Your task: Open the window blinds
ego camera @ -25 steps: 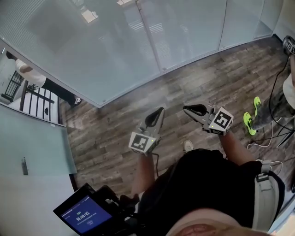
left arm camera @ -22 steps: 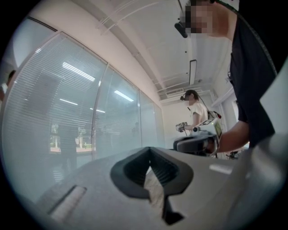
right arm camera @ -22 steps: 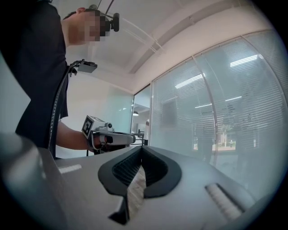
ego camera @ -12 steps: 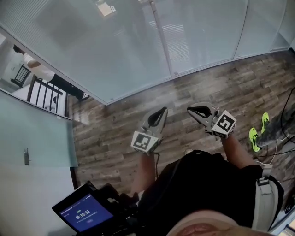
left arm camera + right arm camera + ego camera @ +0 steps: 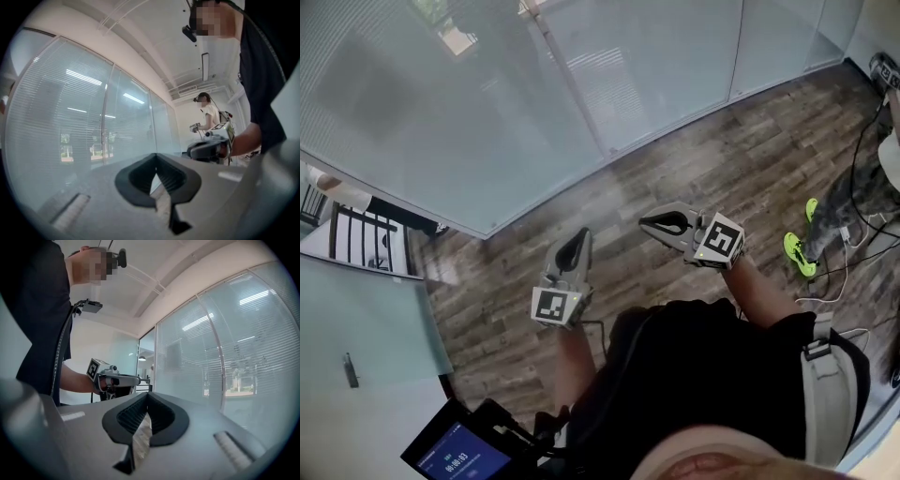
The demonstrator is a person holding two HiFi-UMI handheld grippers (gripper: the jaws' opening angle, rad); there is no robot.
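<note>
Standing on wood-plank floor (image 5: 694, 169) before a glass wall (image 5: 487, 141). Window blinds (image 5: 600, 75) lowered behind the panes, slats horizontal, running from top of wall to floor line, no gaps betw. sections apart from the frame posts.

Holding L tongs (image 5: 580, 234) out front, approx. level, nose toward the glass. Clenched: in L gripper view, pads of L tongs (image 5: 156, 158) meeting at the tips, nothing gripped. Blinds (image 5: 70, 117) filling left and centre of that view, w/ ceiling-light reflections on the panes and faint greenery showing thru slats.

Holding R tongs (image 5: 644, 223) just beside L, not touching it, nose angled toward the left of the head view. Also clenched: in R gripper view, R tongs (image 5: 147, 398) w/ tips together, empty. Blinds (image 5: 243, 348) across right half of that view, L tongs (image 5: 117, 380) visible at left on a bare forearm.

Both tongs well apart from glass and blinds, over bare floor.

Elsewhere: second person (image 5: 206, 108) in white top at far end of room, holding a device. Neon-green shoes (image 5: 798, 251) and loose cables (image 5: 853, 234) on floor at right of head view. Tablet screen (image 5: 461, 457) lit blue at lower left, digits too small to read.
</note>
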